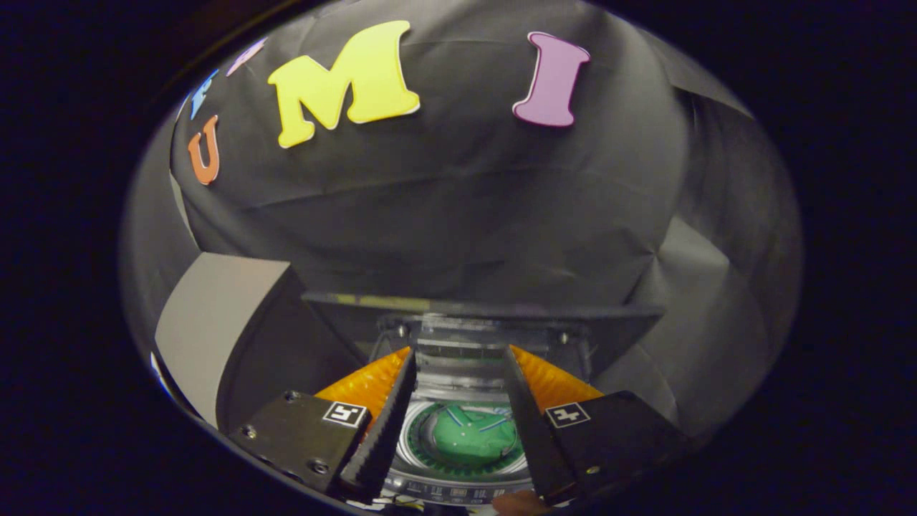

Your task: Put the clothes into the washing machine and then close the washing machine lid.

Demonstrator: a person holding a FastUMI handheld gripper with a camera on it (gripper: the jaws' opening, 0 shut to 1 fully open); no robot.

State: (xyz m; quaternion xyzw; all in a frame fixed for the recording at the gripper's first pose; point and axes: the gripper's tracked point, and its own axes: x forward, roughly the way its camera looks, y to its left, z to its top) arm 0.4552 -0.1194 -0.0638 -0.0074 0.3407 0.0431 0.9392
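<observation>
The gripper (458, 358) is held open and empty; the washing machine (462, 437) drum, lower centre, is seen directly below between the fingers.

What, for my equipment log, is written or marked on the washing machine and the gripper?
No readable words.
Square code marker on one finger's mount: pattern, no letters.
Second marker on the other mount: likewise.
Washing machine panel: print too blurred to read.
The gripper hangs open over the drum, green cloth seen between its fingers.
</observation>
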